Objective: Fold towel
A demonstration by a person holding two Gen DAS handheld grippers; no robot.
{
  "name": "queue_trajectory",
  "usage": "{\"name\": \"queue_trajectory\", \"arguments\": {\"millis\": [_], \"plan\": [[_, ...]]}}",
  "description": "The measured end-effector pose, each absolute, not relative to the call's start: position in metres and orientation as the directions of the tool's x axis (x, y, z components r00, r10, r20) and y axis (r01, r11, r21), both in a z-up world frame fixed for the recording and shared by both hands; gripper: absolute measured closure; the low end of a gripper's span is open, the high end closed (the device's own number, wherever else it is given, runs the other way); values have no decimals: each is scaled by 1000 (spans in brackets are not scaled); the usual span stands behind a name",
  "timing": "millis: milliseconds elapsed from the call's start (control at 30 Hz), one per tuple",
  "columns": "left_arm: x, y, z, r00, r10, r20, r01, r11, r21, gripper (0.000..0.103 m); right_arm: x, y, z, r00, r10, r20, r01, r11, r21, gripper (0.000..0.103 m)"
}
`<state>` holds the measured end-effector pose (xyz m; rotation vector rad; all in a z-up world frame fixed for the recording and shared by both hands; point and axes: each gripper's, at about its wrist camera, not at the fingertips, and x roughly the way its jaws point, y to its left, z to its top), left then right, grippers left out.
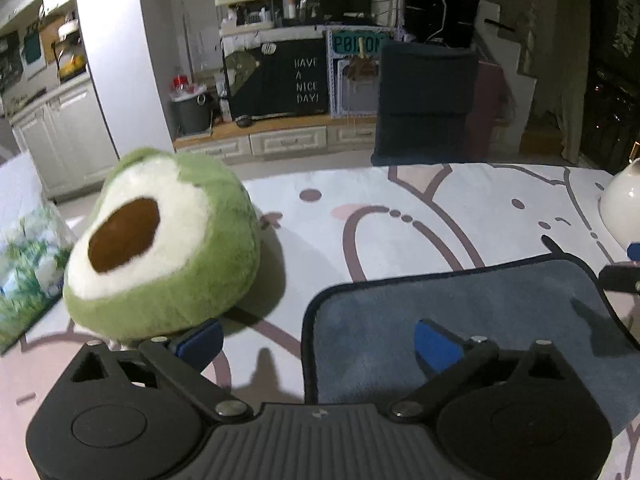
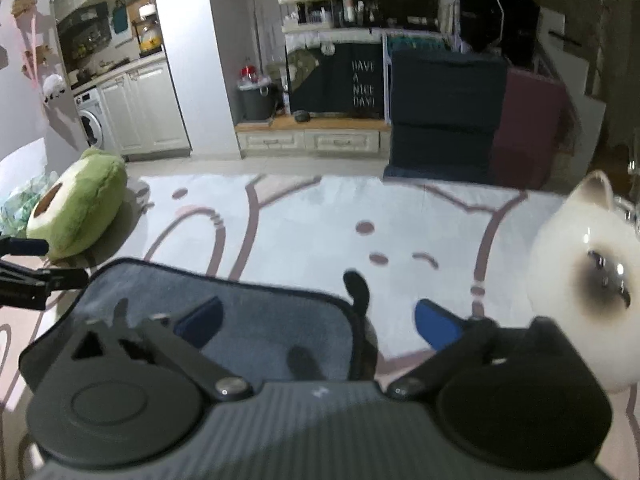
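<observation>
On the patterned tablecloth (image 1: 440, 208), a grey-blue towel (image 1: 460, 312) with a dark trim is laid out flat, roughly in the middle of the near side of the desk. The left gripper (image 1: 316, 340) is held wide open over the towel's left edge, so one blue pad (image 1: 434, 346) is seen over the fabric and the other sits over bare cloth just beside an avocado plush (image 1: 160, 248). The plush is parked near the left edge of the desk, tilted, with its brown pit facing up, and a printed packet (image 1: 28, 264) is wedged in just left of it. From the right wrist view, the right gripper (image 2: 316, 326) is spread open too, straddling the towel's (image 2: 224, 320) right edge where a small dark hanging loop (image 2: 358, 286) sticks out at the corner; nothing is pinched by either one. A white cat figurine (image 2: 584, 288) with a dark face is stood near the right edge of the desk, just beside the right gripper. The left gripper's black frame (image 2: 28, 276) can be made out at the towel's far left corner. Whether the pads are touching the fabric can't be told.
</observation>
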<state>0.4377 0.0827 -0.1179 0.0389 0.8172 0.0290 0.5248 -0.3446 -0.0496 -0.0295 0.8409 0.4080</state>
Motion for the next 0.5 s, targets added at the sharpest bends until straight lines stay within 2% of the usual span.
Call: {"name": "queue_trajectory", "arguments": {"millis": [500], "plan": [[428,69,-103,680,48,-732,-27,999,40,0,510,-345,-45,572,329,-752,-344,928,145,0]]}}
